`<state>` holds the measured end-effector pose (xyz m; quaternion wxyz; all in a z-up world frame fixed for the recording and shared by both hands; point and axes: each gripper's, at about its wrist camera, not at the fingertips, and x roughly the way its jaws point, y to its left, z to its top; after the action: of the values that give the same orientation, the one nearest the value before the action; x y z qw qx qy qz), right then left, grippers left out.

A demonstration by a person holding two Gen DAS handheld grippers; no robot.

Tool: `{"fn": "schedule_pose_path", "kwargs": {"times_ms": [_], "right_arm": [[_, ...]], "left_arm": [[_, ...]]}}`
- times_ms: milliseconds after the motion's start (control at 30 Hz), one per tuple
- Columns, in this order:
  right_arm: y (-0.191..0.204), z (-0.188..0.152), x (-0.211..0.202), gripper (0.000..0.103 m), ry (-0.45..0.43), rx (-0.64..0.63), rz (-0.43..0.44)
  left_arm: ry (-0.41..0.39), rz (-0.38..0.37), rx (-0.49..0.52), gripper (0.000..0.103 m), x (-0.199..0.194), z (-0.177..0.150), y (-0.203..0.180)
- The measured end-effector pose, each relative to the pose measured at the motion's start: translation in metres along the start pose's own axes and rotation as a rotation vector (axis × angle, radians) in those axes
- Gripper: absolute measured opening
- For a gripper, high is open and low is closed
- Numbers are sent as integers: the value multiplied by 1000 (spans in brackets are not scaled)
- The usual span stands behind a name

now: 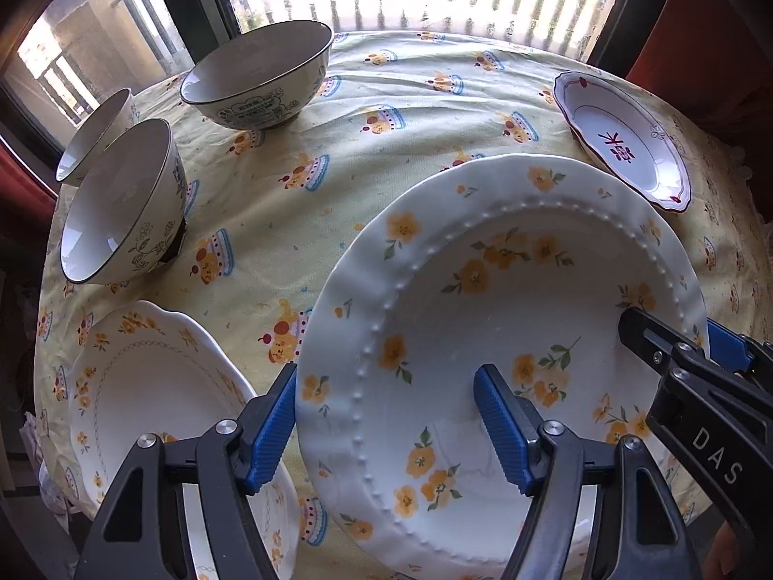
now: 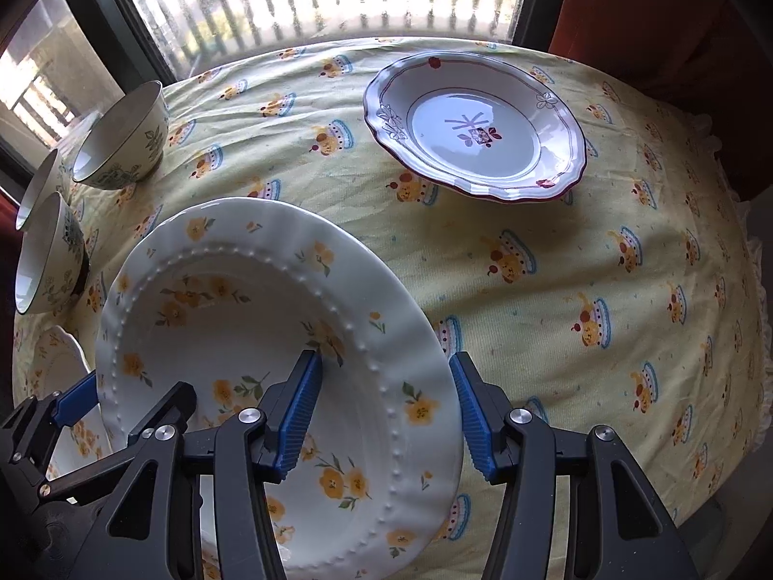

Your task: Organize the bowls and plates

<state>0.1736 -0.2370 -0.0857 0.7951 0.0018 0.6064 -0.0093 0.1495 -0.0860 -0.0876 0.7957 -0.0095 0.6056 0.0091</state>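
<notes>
The tabletop point(image 2: 555, 290) under its yellow printed cloth carries everything I have to sort. Largest on it is the yellow-flowered plate point(image 1: 483, 299), close in front of me; I judge it tilted, its near side lifted (though whether it has fully left the cloth I cannot tell). To its left lies a second flowered plate point(image 1: 145, 386) flat on the cloth, and far right sits the red-rimmed dish point(image 2: 478, 140), well apart. Three bowls point(image 1: 123, 203) stand along the far left edge, near the window.

My left hand-held gripper point(image 1: 386, 430) straddles the big plate's left rim, one pad outside, one inside the well; the jaws are wide and I see a gap at the inner pad, so it is not clamping. My right hand-held gripper point(image 2: 386, 411) straddles the right rim the same way, also spread apart without a bite.

The risk, as I judge it: glazed china is slick, and if I lift before both pairs of pads close squarely on the rim, the plate could slide out and strike the plate beside it, chipping both. Uneven closing could also tip it sideways.
</notes>
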Motion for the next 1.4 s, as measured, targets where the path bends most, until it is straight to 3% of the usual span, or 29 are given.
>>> {"fn": "schedule_pose_path", "kwargs": {"times_ms": [300,800,1400], "right_arm": [[29,-13,-28,58,-37,9,-30],[111,-30,-50,58,-57,-40,-48],[188,-51,-28,58,27,-75,-60]], "left_arm": [[-5,-45,-7,72,-21,-18,34],[-14,-64,-69,72,-36,-38,114],[34,-70,-104,74,-6,-50,177]]}}
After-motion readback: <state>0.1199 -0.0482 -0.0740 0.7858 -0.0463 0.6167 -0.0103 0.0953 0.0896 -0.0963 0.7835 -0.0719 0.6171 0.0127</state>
